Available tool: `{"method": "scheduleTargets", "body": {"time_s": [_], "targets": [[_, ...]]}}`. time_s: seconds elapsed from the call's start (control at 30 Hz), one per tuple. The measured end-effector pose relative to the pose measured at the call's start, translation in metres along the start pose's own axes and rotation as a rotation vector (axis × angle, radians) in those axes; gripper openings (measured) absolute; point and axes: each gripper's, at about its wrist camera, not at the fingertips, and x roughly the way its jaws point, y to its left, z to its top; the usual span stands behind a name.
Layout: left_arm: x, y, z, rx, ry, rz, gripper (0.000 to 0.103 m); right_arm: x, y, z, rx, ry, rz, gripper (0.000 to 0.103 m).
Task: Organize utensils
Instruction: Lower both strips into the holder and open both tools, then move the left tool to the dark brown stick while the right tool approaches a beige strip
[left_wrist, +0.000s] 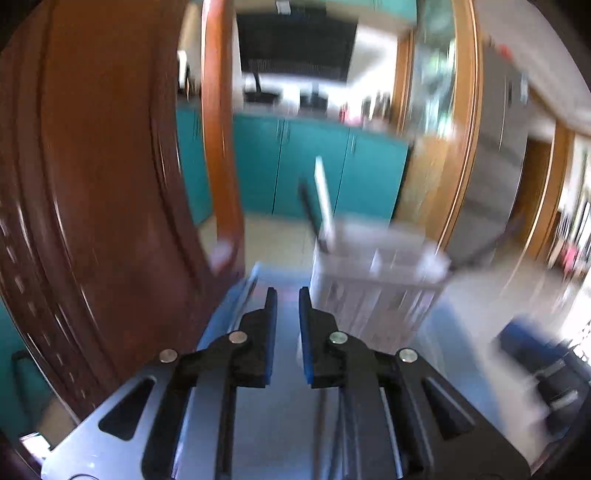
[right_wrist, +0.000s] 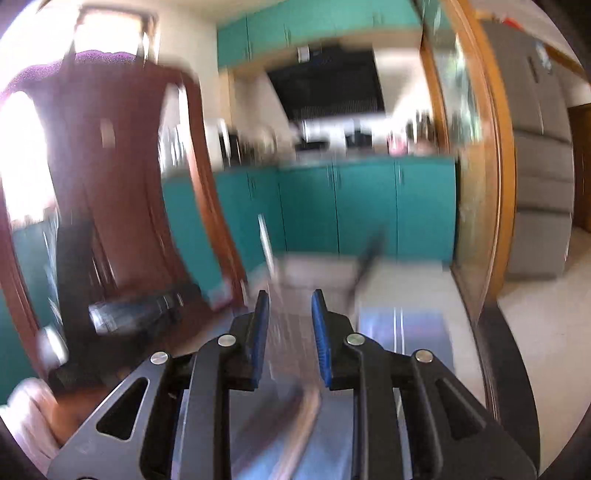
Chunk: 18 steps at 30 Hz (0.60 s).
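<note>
A white slotted utensil holder (left_wrist: 376, 280) stands on the shiny table just ahead and to the right of my left gripper (left_wrist: 287, 295). A white utensil (left_wrist: 323, 192) and a black utensil (left_wrist: 308, 206) stick up out of it. The left jaws stand a narrow gap apart with nothing between them. In the right wrist view the holder (right_wrist: 314, 273) is straight ahead of my right gripper (right_wrist: 290, 299), with a pale utensil (right_wrist: 266, 243) and a black utensil (right_wrist: 369, 254) leaning in it. The right jaws are open and grip nothing. Both views are motion-blurred.
A brown wooden chair back (left_wrist: 110, 184) rises close on the left, also in the right wrist view (right_wrist: 122, 184). Teal cabinets (left_wrist: 314, 170) and a grey fridge (right_wrist: 543, 166) lie beyond. The reflective tabletop (right_wrist: 402, 328) runs to a dark edge on the right.
</note>
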Motion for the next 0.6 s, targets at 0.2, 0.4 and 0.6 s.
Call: {"method": "scheduleTargets", "body": {"time_s": [0.2,0.4,0.6], "targets": [[0.020,0.010,-0.015,0.023,0.142,0.062,0.030,0.093,-0.017,-0.077,0.104,0.490,-0.103,0.024],[0.033,0.012,-0.024,0.050,0.233,0.060,0.033,0.113,-0.003,-0.096,0.118,0.567,-0.071,0.032],[0.033,0.013,-0.026,0.056,0.267,0.036,0.040,0.120,0.007,-0.095,0.081,0.556,-0.112,0.036]]}}
